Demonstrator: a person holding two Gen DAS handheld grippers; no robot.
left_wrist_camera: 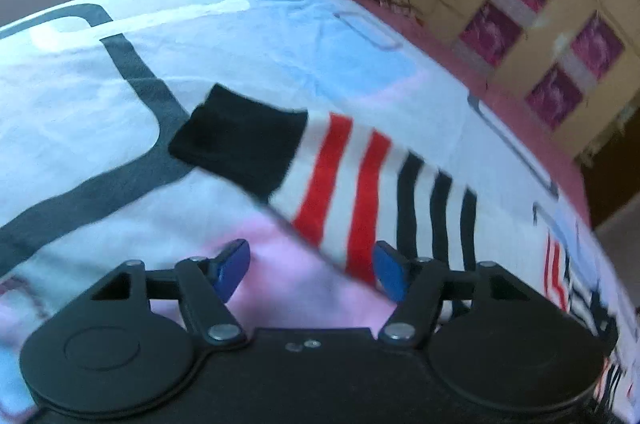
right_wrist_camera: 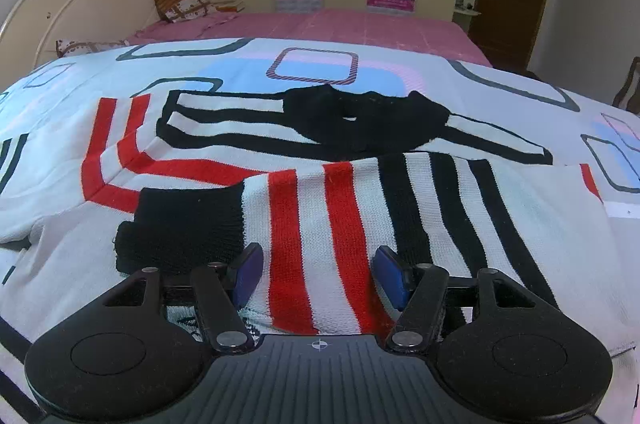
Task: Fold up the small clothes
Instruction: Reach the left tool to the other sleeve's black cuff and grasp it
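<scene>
Both grippers are standing with their jaws apart and nothing pinched between the blue pads. Left gripper (left_wrist_camera: 311,270) is hovering over the bedsheet (left_wrist_camera: 80,96), beside a striped sleeve (left_wrist_camera: 332,180) whose black cuff (left_wrist_camera: 236,140) is lying flat on the sheet; the sleeve's edge is running just past its right pad but is not being gripped, as far as the blurred view shows. Right gripper (right_wrist_camera: 316,276) is hanging over the sweater (right_wrist_camera: 540,224), above a sleeve (right_wrist_camera: 340,232) that is already lying folded across the white body, its cuff (right_wrist_camera: 180,228) pointing left. Up the bed, the black collar (right_wrist_camera: 360,120) is lying flat.

By my judgement, the sleeve-folding step is in hand: one sleeve is lying in, the other appears to be lying out to the side. Next, the left gripper is likely needing to drop onto that outlying sleeve near the cuff, close on a single layer, and carry it across the body without dragging the rest
</scene>
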